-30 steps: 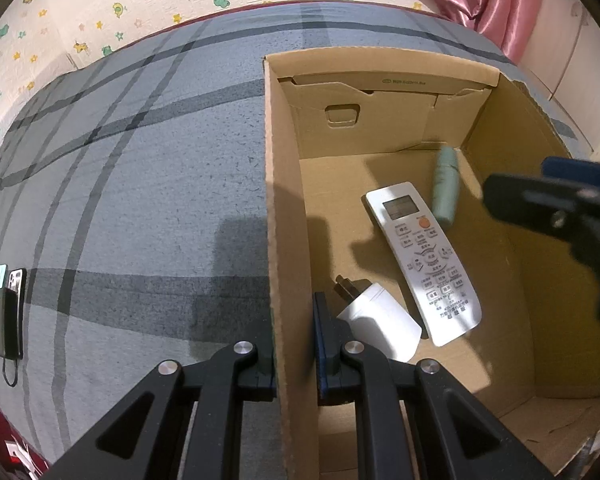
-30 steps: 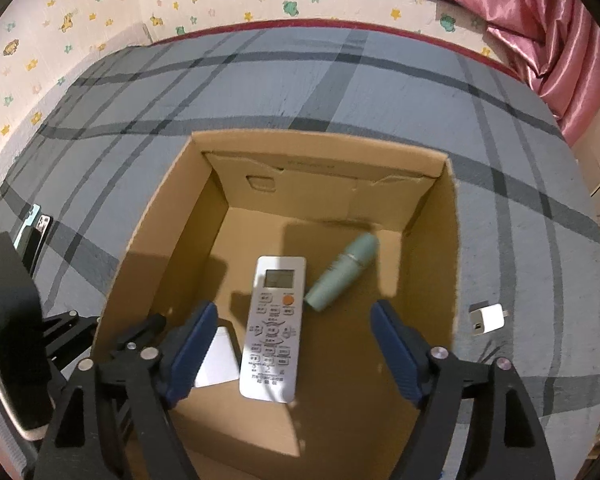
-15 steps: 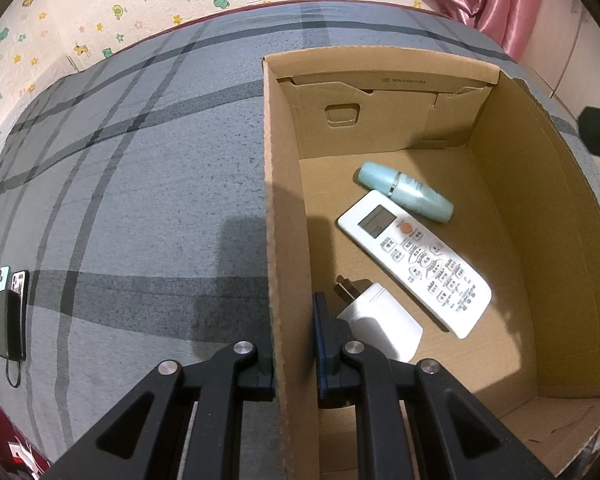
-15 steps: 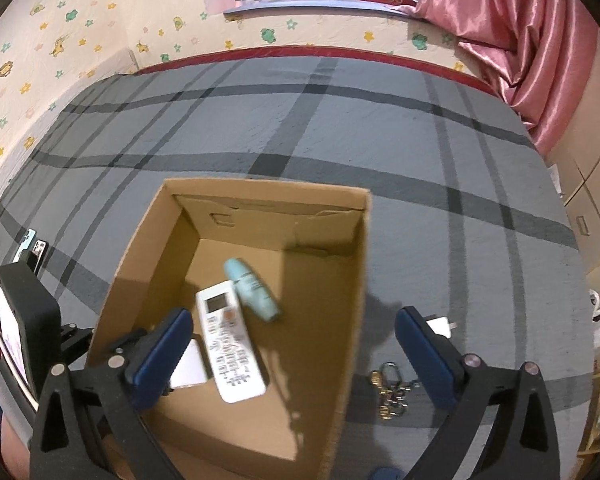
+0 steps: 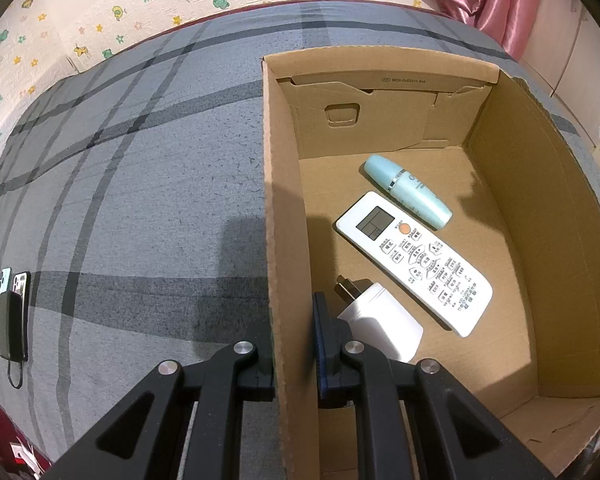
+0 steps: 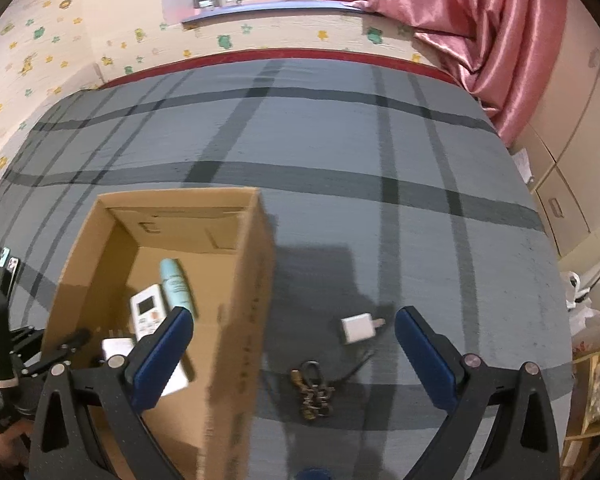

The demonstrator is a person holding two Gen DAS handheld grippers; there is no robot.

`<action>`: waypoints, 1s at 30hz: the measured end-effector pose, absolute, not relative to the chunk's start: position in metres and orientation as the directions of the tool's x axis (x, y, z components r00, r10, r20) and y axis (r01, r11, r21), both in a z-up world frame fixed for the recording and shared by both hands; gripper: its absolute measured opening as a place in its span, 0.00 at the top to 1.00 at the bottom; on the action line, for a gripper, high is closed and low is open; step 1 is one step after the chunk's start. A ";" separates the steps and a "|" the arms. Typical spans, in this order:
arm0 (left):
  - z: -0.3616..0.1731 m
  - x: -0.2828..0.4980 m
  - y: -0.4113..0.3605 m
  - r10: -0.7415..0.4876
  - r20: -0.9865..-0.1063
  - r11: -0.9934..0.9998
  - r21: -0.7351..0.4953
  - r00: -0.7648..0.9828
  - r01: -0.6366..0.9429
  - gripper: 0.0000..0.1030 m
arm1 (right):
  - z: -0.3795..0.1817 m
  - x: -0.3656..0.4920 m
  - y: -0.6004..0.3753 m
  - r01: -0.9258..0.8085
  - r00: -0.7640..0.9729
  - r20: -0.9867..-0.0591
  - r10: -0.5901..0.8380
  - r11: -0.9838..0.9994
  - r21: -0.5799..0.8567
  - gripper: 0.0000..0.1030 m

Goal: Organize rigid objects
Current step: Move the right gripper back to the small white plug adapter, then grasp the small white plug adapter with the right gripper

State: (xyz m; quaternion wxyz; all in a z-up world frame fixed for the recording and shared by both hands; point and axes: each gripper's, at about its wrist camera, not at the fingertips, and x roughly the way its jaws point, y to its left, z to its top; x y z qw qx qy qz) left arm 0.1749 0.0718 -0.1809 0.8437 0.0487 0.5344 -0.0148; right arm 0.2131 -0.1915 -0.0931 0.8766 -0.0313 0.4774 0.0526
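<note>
Left gripper (image 5: 294, 344): I am keeping it clenched on the near-left wall of the cardboard box (image 5: 512, 128), one pad inside and one outside, steadying the box on the grey plaid bedspread (image 5: 132, 184).
Right gripper (image 6: 294, 354): I am holding it released, blue pads spread wide and nothing between them, outside the box to its right, above loose items.
Keyring (image 6: 312, 386): lying nearest on the bedspread, between the spread pads, a thin cord trailing from it.
Small white charger (image 6: 356, 329): lying just beyond the keyring, prongs pointing right; both items are still to be boxed.
Box contents: I am counting a white plug adapter (image 5: 380, 320) nearest, a white remote (image 5: 414, 256) beyond it, and a pale green bottle (image 5: 406, 190) farthest.
Step in hand, my judgement: I am lining up a pick. Descending squarely over one item, avoiding the cord, and closing low should be giving a clean grasp.
Far edge: patterned wall, pink curtain (image 6: 480, 24).
</note>
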 end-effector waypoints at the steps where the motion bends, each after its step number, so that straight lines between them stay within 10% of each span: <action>1: -0.181 0.175 0.072 0.027 -0.903 0.995 0.066 0.428 0.077 0.87 | -0.095 0.214 -0.197 -0.116 0.538 -0.841 0.055 0.993 -0.010 0.00; 30: -0.181 0.173 0.066 0.046 -0.900 0.993 0.089 0.433 0.079 0.87 | -0.186 0.244 -0.267 -0.017 0.453 -0.891 -0.006 1.000 -0.016 0.00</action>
